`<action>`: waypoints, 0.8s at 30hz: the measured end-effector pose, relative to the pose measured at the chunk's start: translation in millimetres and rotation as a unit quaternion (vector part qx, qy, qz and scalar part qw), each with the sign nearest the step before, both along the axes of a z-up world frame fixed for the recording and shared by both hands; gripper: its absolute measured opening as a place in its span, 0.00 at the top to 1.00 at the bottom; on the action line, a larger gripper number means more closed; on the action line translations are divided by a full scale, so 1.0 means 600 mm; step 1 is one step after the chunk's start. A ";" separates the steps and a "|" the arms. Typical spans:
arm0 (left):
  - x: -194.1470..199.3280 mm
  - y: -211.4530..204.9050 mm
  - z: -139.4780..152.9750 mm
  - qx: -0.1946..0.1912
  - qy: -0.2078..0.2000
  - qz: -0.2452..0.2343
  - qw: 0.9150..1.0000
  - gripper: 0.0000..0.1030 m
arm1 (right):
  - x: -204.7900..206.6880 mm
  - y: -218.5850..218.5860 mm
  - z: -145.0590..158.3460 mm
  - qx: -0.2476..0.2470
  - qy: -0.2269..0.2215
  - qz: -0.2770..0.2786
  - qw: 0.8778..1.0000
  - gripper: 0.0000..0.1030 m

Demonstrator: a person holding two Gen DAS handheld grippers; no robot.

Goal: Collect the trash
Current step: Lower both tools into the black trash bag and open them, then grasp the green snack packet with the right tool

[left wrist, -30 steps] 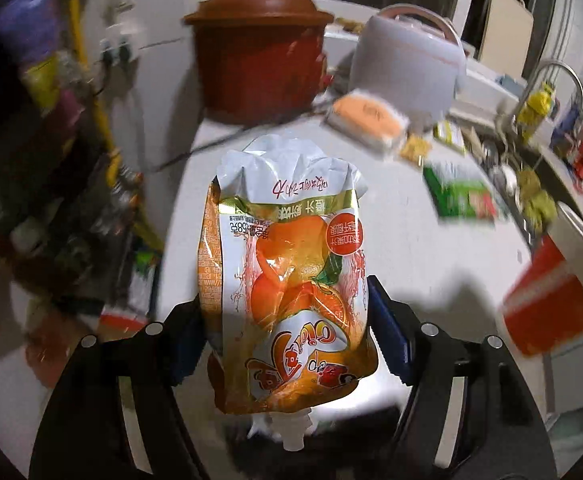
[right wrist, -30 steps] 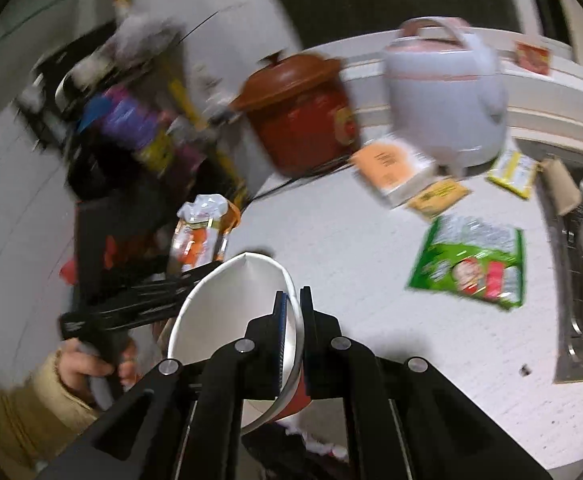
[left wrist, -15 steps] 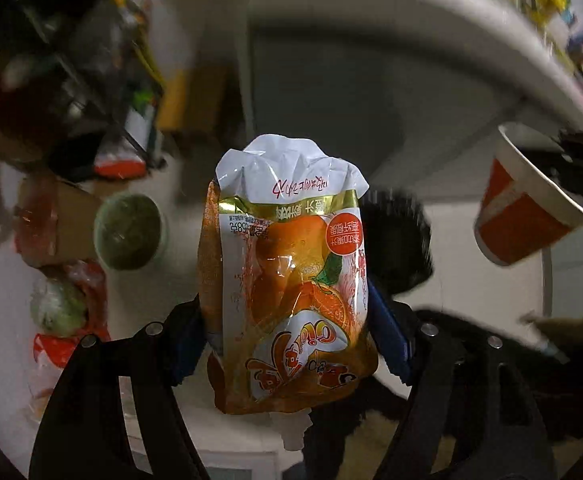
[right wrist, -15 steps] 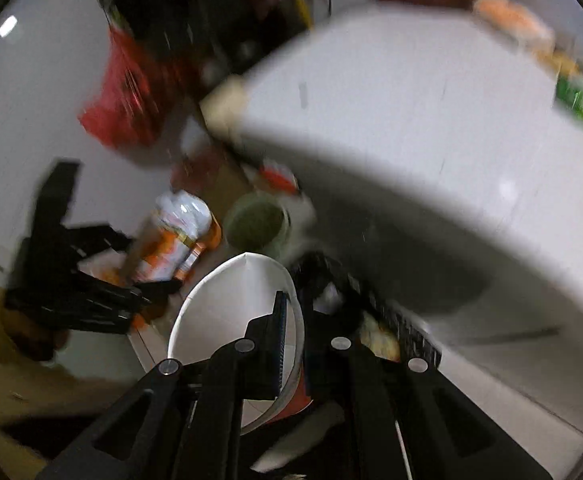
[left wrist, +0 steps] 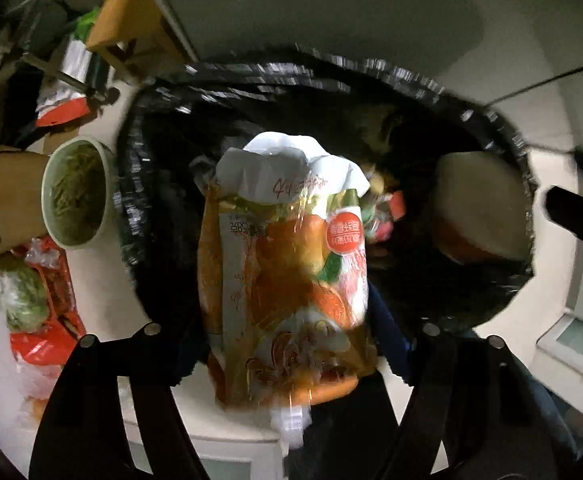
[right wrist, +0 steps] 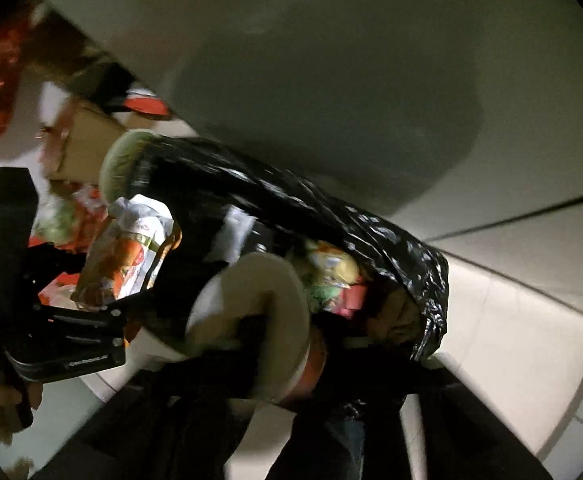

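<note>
1. Dropping step: both grippers point down over the black-lined bin (left wrist: 503, 128) on the floor.
2. Left gripper (left wrist: 287, 344) jaws, just opening, flank the orange pouch (left wrist: 287, 264); it looks released, though blurred.
3. Right gripper (right wrist: 287, 364) jaws, just opened, straddle the paper cup (right wrist: 259, 320) at the bin's rim.
4. Next: let both fall, then lift clear.

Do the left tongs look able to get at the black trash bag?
Probably yes. The left tongs point down at the open black trash bag; only the orange pouch sits between their jaws, which have just been opening.
</note>
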State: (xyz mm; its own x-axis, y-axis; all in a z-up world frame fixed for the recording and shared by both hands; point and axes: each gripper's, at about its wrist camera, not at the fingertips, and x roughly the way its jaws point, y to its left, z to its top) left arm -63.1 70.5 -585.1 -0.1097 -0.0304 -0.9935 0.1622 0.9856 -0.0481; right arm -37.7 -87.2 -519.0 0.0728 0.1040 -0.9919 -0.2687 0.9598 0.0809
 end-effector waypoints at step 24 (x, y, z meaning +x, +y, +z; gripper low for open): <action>-0.033 -0.099 0.580 -0.134 -0.217 -0.112 0.961 0.14 | 0.007 -0.148 0.617 0.157 -0.300 -0.013 0.941 0.05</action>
State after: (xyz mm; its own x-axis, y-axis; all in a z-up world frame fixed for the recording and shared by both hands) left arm -83.2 11.2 -237.0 0.2786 -0.3145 -0.9075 0.4304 0.8856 -0.1748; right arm -33.7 -176.1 -148.7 0.6166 0.3758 -0.6918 -0.3339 0.9206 0.2024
